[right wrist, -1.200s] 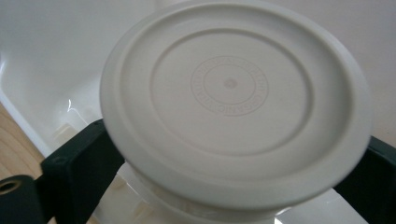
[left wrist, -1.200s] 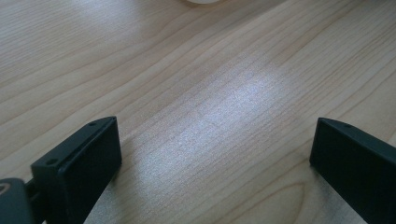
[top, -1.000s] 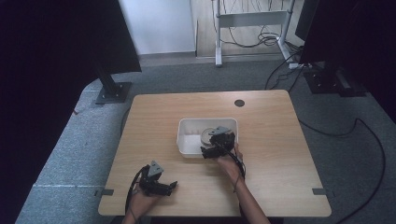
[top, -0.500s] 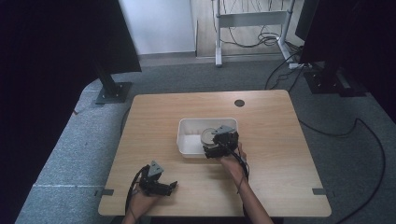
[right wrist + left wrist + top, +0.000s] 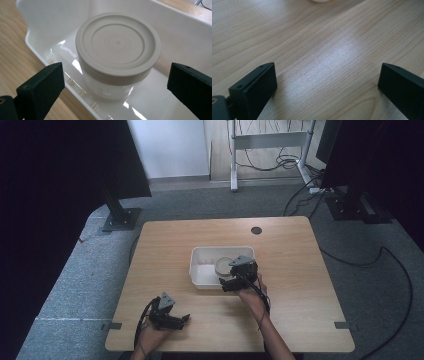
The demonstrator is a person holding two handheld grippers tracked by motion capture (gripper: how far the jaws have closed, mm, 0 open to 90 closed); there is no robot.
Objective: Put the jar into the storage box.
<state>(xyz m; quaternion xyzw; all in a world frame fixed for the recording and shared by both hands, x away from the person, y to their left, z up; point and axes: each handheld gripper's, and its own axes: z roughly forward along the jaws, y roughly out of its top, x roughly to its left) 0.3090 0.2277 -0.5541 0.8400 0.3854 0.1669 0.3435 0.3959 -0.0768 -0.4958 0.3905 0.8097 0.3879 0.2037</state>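
A clear jar with a beige lid point(image 5: 118, 45) stands upright inside a white plastic bin point(image 5: 175, 27). In the high view the jar point(image 5: 222, 266) sits in the right half of the bin point(image 5: 200, 270). My right gripper point(image 5: 115, 68) is open, its jaws wide on either side of the jar and just short of it, above the bin's near rim. From above, the right gripper point(image 5: 231, 282) hovers at the bin's near right corner. My left gripper point(image 5: 181, 319) rests near the table's front edge. It is open point(image 5: 327, 67) over bare wood.
The wooden table point(image 5: 300, 270) has a round cable hole point(image 5: 256, 230) at the back. A white edge of the bin point(image 5: 319, 0) shows at the top of the left gripper view. Dark stands and cables sit on the floor beyond the table.
My right gripper has shifted slightly at the bin's near right corner. The left gripper has stayed put.
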